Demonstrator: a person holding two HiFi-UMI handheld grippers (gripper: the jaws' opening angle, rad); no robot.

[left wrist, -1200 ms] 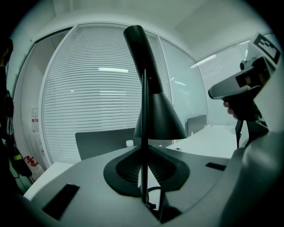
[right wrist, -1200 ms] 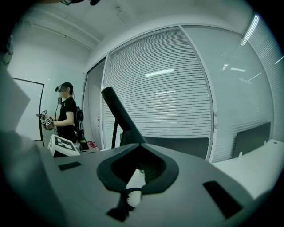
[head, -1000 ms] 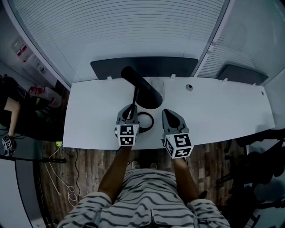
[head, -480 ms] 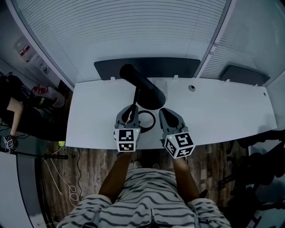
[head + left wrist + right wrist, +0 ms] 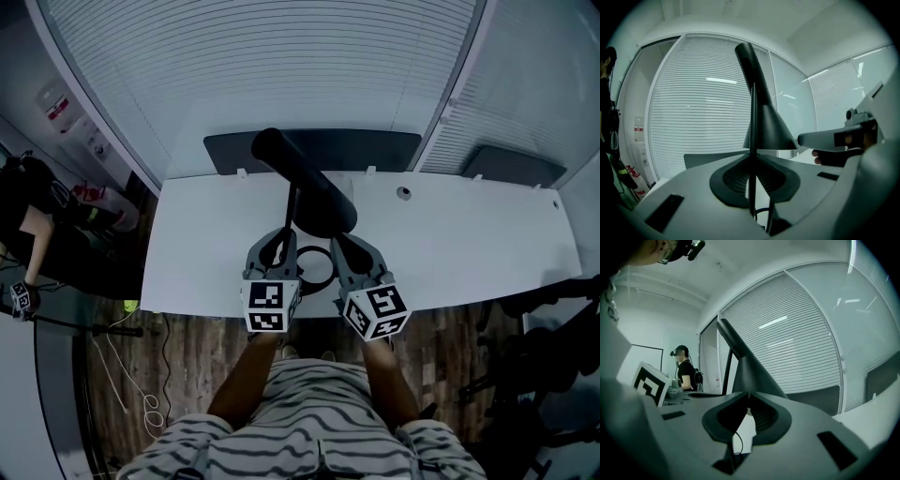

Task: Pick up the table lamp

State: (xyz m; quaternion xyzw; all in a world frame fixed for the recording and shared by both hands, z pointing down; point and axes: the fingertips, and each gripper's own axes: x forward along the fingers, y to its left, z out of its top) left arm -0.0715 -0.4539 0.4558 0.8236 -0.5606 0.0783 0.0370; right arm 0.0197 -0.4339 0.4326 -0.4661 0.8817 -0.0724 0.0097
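The left gripper (image 5: 281, 236) is clamped on the thin upright stem (image 5: 752, 136) of the lamp (image 5: 305, 183), whose dark cone shade (image 5: 765, 126) rises just beyond its jaws. The right gripper (image 5: 343, 244), jaws together on nothing, sits just right of the stem. The lamp's ring base (image 5: 317, 272) lies between both grippers, over the table (image 5: 469, 244).

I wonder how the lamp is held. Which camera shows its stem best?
The left gripper view: the stem runs up, clamped between the jaws of the left gripper. The head view shows only a short dark line; the right gripper view shows it left of the shade.
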